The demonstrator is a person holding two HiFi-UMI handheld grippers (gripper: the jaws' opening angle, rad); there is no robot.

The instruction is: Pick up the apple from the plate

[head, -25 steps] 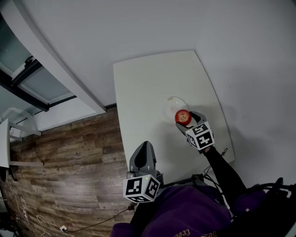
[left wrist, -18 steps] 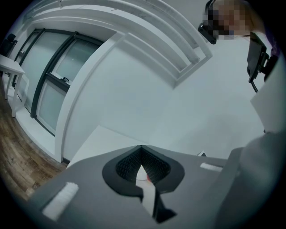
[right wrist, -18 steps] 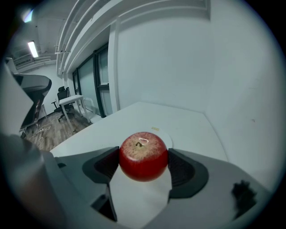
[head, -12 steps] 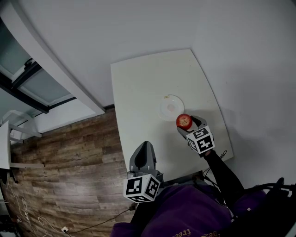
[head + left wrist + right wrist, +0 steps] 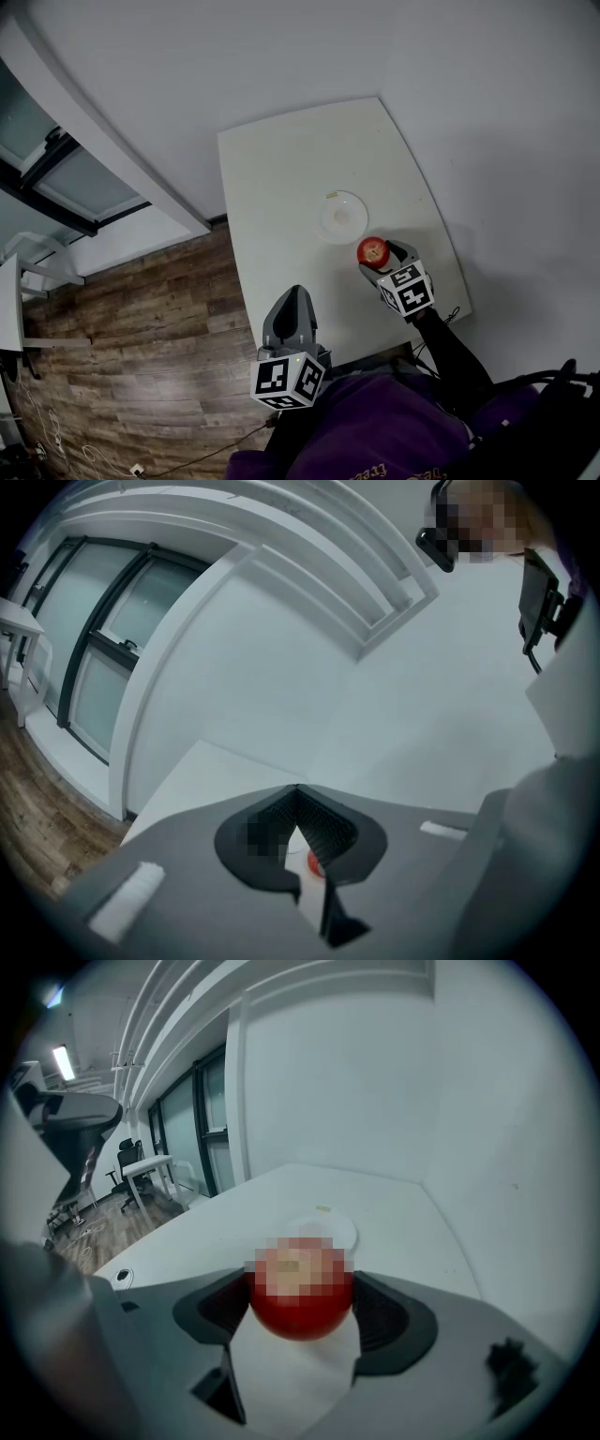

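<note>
Though only its own view shows it, left gripper (image 5: pixel 298 794) sits closed, empty; right gripper (image 5: pixel 302 1290) clamps apple (image 5: pixel 300 1314).

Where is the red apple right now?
In the head view, the apple sits between the jaws of the right gripper, over the table's right side, just beside the white plate.

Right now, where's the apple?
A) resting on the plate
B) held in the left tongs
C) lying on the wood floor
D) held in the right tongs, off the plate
D: the right tongs are shut on the apple, and the head view shows it beside the plate, not on it.
</note>
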